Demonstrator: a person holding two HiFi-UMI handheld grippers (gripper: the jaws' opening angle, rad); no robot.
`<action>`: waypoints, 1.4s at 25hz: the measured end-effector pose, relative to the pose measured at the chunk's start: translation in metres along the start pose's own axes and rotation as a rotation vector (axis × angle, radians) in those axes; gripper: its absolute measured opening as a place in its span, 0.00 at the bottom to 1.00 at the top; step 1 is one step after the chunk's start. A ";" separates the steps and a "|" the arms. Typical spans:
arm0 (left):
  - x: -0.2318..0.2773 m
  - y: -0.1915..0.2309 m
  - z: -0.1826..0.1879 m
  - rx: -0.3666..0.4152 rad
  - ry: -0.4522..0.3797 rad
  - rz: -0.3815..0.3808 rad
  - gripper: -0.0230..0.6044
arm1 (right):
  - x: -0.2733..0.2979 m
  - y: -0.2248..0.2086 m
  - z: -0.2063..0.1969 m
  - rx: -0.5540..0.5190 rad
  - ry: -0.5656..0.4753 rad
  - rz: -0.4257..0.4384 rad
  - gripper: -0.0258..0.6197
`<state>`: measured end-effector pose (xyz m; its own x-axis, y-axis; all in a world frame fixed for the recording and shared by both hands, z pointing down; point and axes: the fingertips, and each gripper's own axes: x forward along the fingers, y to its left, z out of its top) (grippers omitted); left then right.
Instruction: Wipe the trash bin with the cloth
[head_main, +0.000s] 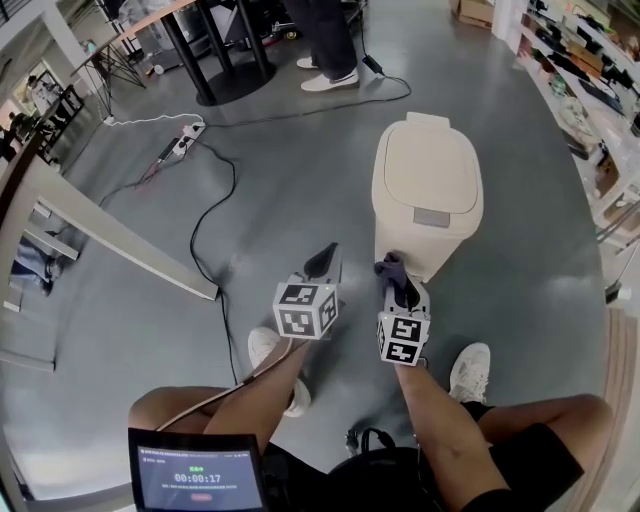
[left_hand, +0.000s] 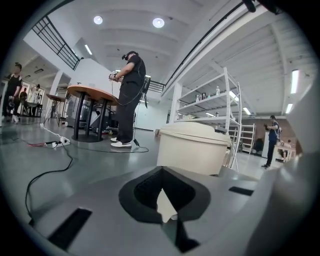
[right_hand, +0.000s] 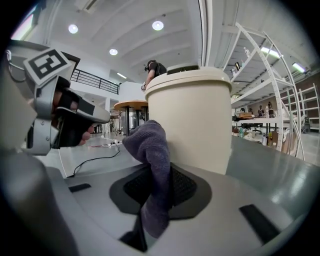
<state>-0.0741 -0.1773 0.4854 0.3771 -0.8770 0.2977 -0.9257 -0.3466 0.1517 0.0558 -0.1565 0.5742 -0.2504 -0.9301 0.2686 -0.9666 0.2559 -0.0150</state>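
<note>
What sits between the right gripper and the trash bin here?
Only the purple cloth, clamped in the right gripper. The right gripper view shows it just before the bin.

A cream trash bin (head_main: 428, 190) on a plain grey floor (head_main: 300, 170), a dusky purple-grey cloth (head_main: 390, 268), left tongs (head_main: 325, 262) and right tongs (head_main: 403, 290) in pale grey with black pads and black-and-white square-marker cubes, a black cable (head_main: 200, 215), white shoes (head_main: 468, 372).
</note>
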 end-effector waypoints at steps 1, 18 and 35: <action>0.002 -0.005 -0.003 0.012 0.002 -0.006 0.03 | -0.002 -0.006 0.000 0.001 -0.003 -0.008 0.15; 0.029 -0.052 -0.040 0.045 0.098 -0.062 0.03 | -0.032 -0.112 -0.016 0.040 0.012 -0.164 0.15; 0.018 -0.013 -0.072 0.039 0.165 -0.051 0.03 | 0.021 0.012 -0.055 0.090 0.047 0.047 0.15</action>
<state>-0.0529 -0.1640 0.5564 0.4201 -0.7927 0.4417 -0.9046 -0.4045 0.1346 0.0419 -0.1588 0.6328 -0.2948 -0.9036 0.3108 -0.9554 0.2724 -0.1141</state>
